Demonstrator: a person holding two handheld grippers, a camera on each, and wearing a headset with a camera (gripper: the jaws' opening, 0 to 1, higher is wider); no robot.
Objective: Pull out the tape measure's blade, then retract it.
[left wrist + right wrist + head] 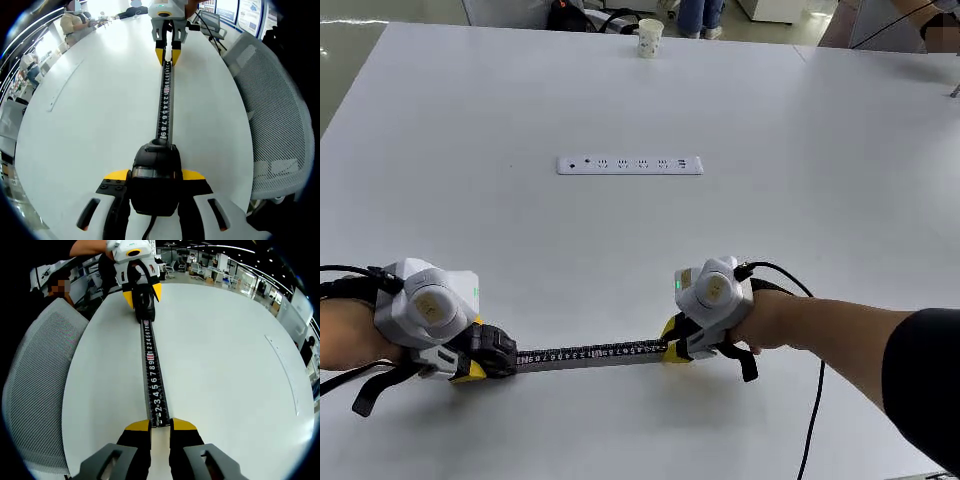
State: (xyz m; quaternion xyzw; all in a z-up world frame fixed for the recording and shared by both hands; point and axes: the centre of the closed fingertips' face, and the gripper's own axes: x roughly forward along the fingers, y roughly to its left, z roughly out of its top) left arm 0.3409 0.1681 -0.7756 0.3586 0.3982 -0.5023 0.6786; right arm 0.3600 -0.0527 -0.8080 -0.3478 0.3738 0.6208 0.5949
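The tape measure (156, 175), a black case, sits low on the white table (620, 250) near the person's edge. It is clamped between the jaws of the left gripper (470, 365), which have closed to the case's width and hold it by its sides. From its mouth the blade (152, 375) runs flat and straight along the tabletop, numbers up. Its far end is pinched by the right gripper (160, 426), whose yellow-tipped jaws are nearly together with the blade's tip between them.

From where I stand, the pull looks largely made, with a good stretch of blade out between the two grippers and the return to come. To do it well, I'd hold the case square and firm, then walk the right gripper back along the blade's own line, so the blade feeds in without twisting or buckling. Letting go of the tip risks it whipping home.

Farther up the table lie a white power strip (630, 164) and a paper cup (650, 38), both well apart from the work.
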